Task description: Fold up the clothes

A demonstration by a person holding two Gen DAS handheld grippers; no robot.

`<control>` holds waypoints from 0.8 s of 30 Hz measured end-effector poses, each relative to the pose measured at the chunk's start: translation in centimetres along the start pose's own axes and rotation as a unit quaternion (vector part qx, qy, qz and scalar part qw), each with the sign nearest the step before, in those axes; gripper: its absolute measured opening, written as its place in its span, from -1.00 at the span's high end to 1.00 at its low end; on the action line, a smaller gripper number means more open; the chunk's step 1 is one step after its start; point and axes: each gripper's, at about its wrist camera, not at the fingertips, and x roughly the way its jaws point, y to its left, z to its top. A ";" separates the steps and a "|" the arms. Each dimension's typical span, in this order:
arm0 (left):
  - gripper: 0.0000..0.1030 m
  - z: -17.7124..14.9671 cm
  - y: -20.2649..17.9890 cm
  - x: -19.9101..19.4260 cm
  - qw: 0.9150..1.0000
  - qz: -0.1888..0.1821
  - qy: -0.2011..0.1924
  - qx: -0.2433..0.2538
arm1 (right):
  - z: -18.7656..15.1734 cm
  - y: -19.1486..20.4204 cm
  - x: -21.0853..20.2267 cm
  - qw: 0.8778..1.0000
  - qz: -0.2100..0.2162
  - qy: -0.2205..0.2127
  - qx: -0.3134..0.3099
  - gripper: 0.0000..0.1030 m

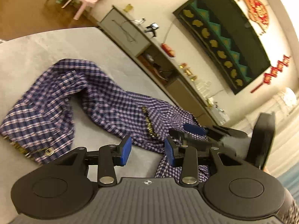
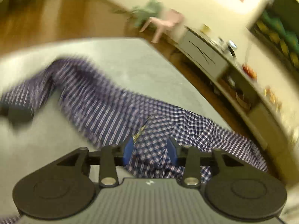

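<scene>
We see the checked shirt [image 1: 104, 100] strung out in a crumpled band across the grey table [image 1: 46, 44], one end bunched far left, the other trailing toward the near right edge.

Left gripper [image 1: 148, 150]: jaws parted wide, nothing between the blue pads [image 1: 125, 150]. Bare table shows in the gap; the shirt's gold-trimmed edge [image 1: 148, 121] lies just beyond the tips, and cloth runs under the right-hand pad.

Right gripper [image 2: 150, 149]: jaws also spread, with a raised fold of the shirt [image 2: 149, 149] sitting between the pads. The cloth fills the gap and touches both sides. We can't tell whether it's actually pinched; the right wrist view is motion-blurred.

In the left wrist view, the right gripper [image 1: 194, 128] shows at the shirt's near-right end.

Background: a pink chair [image 1: 87, 0] and a low cabinet [image 1: 130, 35] along the wall.
</scene>
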 end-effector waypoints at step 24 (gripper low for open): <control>-0.35 1.2 -0.6 -6.5 0.996 -0.079 0.007 -0.041 | 1.3 -2.3 1.8 0.995 0.062 0.006 0.084 0.14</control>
